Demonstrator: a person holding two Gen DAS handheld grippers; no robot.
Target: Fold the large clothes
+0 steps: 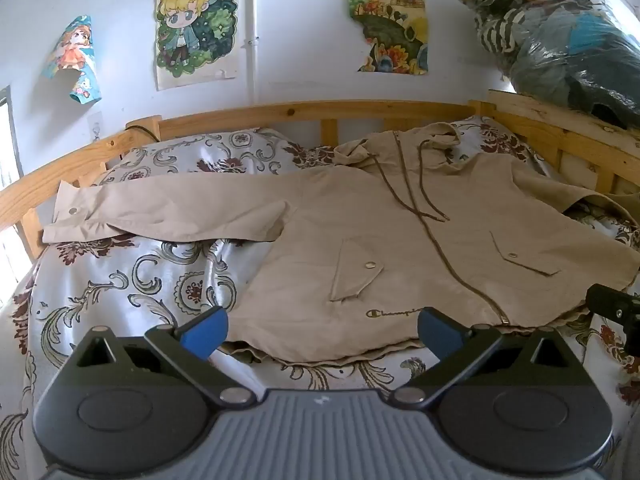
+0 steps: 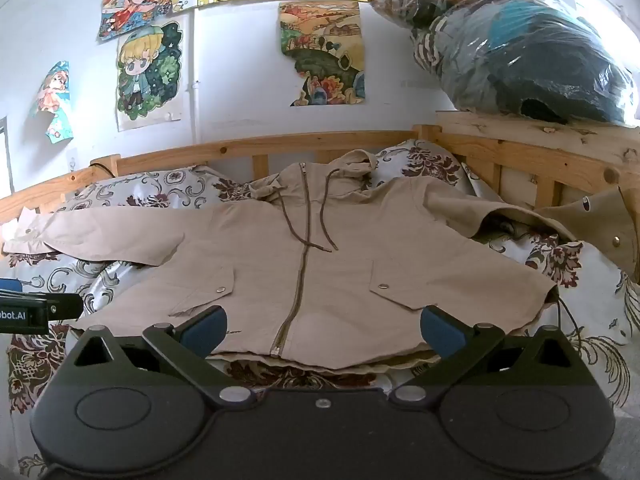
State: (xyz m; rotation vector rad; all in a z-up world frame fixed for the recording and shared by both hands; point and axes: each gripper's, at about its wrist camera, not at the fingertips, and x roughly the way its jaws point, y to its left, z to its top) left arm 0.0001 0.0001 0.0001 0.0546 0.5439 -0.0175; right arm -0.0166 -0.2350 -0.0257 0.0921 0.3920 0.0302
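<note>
A beige hooded zip jacket (image 1: 360, 236) lies flat, front up, on the bed, its sleeves spread to the left and right and its hood toward the headboard. It also shows in the right wrist view (image 2: 304, 264). My left gripper (image 1: 322, 334) is open and empty, just above the jacket's bottom hem, left of the zip. My right gripper (image 2: 322, 334) is open and empty over the hem at the zip's lower end. The right sleeve's cuff (image 2: 600, 224) rests up against the bed rail.
A floral quilt (image 1: 132, 280) covers the bed. A wooden bed frame (image 1: 304, 110) runs along the back and right side. A clear bag of clothes (image 2: 532, 52) sits on the right rail. Posters hang on the wall (image 1: 292, 32).
</note>
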